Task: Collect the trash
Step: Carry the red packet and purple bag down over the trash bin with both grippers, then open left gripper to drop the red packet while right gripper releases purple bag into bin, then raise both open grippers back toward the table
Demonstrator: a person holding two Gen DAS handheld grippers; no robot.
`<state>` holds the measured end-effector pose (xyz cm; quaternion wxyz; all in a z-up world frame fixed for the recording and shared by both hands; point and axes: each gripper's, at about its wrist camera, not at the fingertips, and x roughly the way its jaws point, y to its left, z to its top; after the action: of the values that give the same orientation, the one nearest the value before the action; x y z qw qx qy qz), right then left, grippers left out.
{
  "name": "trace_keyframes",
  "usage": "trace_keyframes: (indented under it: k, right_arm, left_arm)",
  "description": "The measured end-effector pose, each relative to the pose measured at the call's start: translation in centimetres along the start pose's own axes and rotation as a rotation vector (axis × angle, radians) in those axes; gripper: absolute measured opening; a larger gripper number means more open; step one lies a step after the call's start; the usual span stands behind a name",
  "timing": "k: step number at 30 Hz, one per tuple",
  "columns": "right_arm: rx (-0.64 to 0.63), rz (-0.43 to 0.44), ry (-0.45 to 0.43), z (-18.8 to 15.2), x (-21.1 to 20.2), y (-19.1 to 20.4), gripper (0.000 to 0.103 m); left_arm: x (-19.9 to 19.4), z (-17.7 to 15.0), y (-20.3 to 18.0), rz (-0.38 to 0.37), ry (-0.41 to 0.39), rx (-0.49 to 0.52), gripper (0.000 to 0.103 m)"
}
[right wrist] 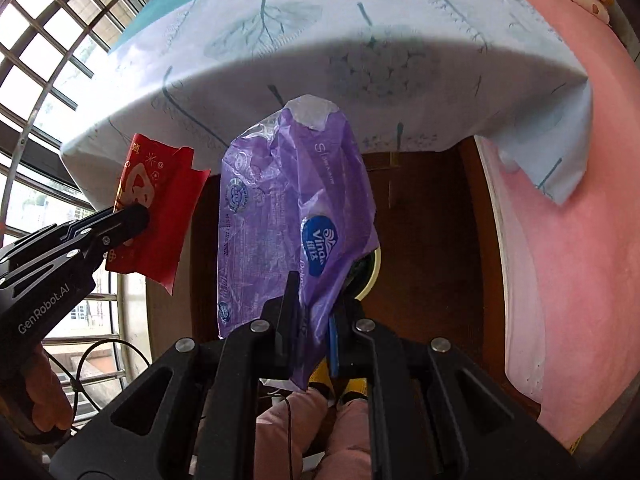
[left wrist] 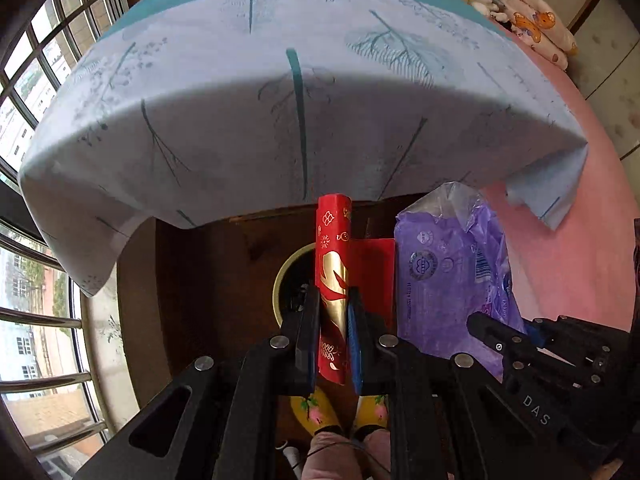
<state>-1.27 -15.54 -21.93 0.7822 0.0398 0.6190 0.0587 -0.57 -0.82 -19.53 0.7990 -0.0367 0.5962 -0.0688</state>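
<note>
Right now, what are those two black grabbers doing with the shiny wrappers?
A person is collecting trash with a grabber in each hand. The left gripper is shut on a red packet, and the right gripper is shut on a purple plastic wrapper. Both hang over a round bin on the floor beside the table.

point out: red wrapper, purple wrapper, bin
red wrapper [left wrist: 334,264], left wrist view, on its gold print above the pads.
purple wrapper [right wrist: 280,208], right wrist view, on its middle panel.
bin [left wrist: 286,276], left wrist view, on its pale rim.
</note>
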Motion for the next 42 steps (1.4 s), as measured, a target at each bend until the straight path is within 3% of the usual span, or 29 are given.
trace_keyframes:
  k: [7,14,16,19,21,22,23,25,30,36,42]
  right_arm:
    - [0.029,-0.044,0.076,-2.5,11.8,-2.6,0.009]
    - [0.065,-0.072,0.104,-3.7,20.5,-4.6,0.009]
    - [0.068,-0.066,0.108,-3.8,22.3,-5.0,0.009]
    - [0.067,-0.049,0.117,-3.7,24.4,-5.3,0.009]
    - [0.061,-0.045,0.118,-3.7,25.5,-5.3,0.009]
    - [0.060,-0.038,0.117,-3.5,25.8,-5.4,0.009]
    - [0.063,-0.026,0.120,-3.3,26.2,-5.5,0.010]
    - [0.080,0.002,0.136,-3.5,27.2,-6.1,0.014]
    - [0.061,0.031,0.118,-2.9,27.7,-6.3,0.039]
    - [0.046,0.025,0.077,-2.0,25.9,-5.2,0.041]
    - [0.057,0.032,0.068,-1.0,21.2,-4.3,0.041]
  left_arm:
    - [11.4,-2.6,0.0,0.018,0.061,-0.026,0.012]
    - [19.4,-4.1,-0.2,0.027,0.090,0.004,0.013]
    - [21.0,-4.2,-0.1,0.042,0.092,0.013,0.019]
    - [22.6,-4.3,0.2,0.041,0.095,0.019,0.040]
    - [23.4,-4.2,0.4,0.050,0.094,0.018,0.069]
    - [23.8,-4.3,0.7,0.057,0.101,0.017,0.078]
    - [24.1,-4.2,1.0,0.066,0.108,0.016,0.088]
    - [24.4,-4.1,1.6,0.091,0.101,0.010,0.088]
    - [23.5,-3.8,2.7,0.131,0.065,-0.012,0.088]
    - [20.5,-3.2,3.3,0.157,0.028,-0.041,0.088]
    - [14.5,-2.2,2.1,0.166,-0.012,-0.006,0.088]
